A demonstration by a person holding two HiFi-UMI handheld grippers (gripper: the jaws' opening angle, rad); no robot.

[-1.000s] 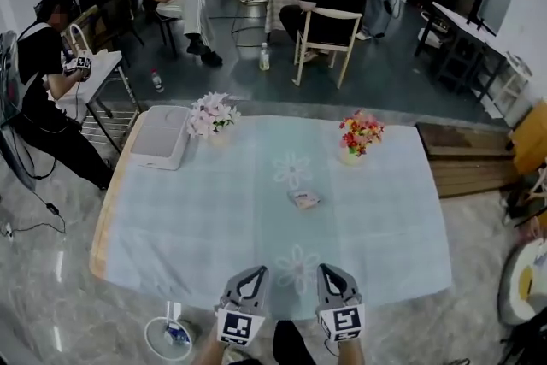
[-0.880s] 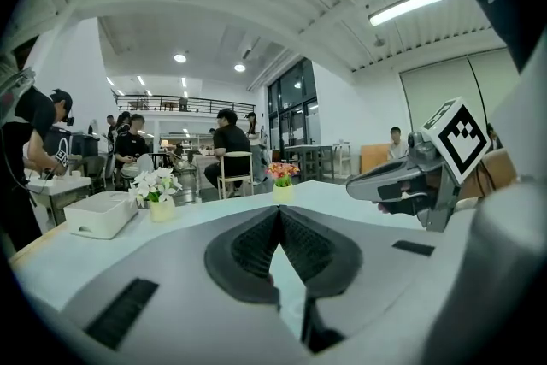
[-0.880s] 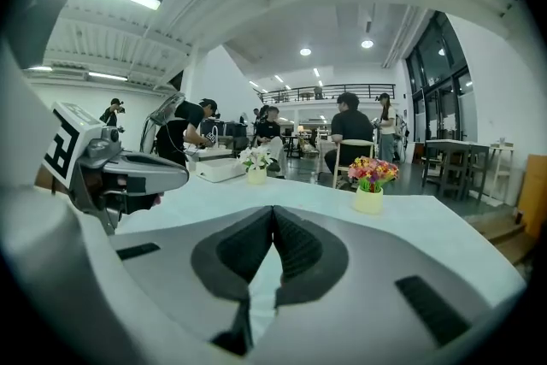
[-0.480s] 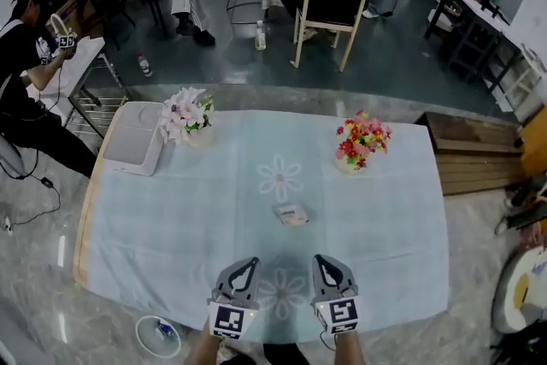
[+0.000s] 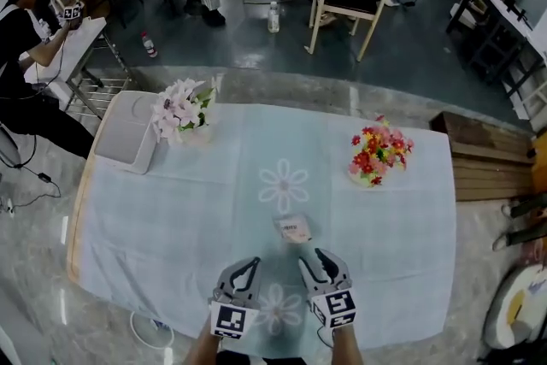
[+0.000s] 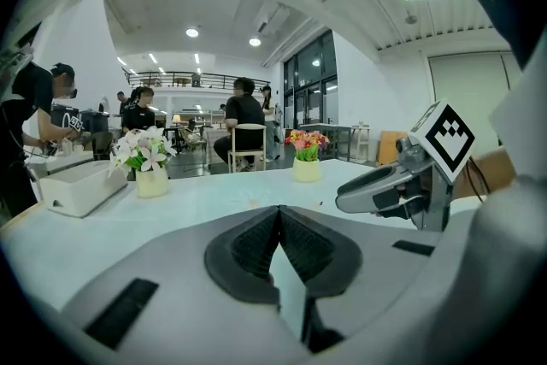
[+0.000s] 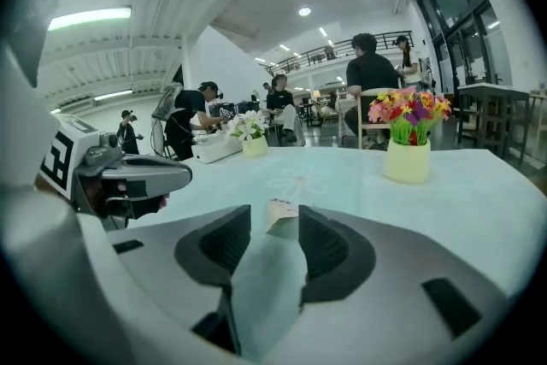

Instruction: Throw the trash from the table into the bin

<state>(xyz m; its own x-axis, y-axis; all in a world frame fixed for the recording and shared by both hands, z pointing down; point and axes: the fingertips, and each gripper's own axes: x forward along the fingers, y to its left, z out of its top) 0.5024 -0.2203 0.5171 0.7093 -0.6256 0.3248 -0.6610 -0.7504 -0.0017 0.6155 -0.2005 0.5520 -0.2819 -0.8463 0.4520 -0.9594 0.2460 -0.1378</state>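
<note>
On table (image 5: pixel 171 218): one wrapper (image 5: pixel 293 228), two flower vases (image 5: pixel 181 114) (image 5: pixel 376 158), one tray (image 5: pixel 122 132).

Pale blue tablecloth (image 5: pixel 171 209), white flower motifs (image 5: pixel 284 185)

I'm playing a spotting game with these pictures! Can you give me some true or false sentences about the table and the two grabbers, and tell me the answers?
1. The left gripper has its jaws shut, with nothing in them. True.
2. The right gripper is holding the wrapper. False: its jaws stand apart and have just been opening. Nothing is between them, and the wrapper lies on the table just ahead of them.
3. Two pots of flowers stand on the table: pink-and-white flowers and red flowers. True.
4. The white tray sits beside the red flowers. False: it sits beside the pink-and-white flowers, at the table's far left corner.
</note>
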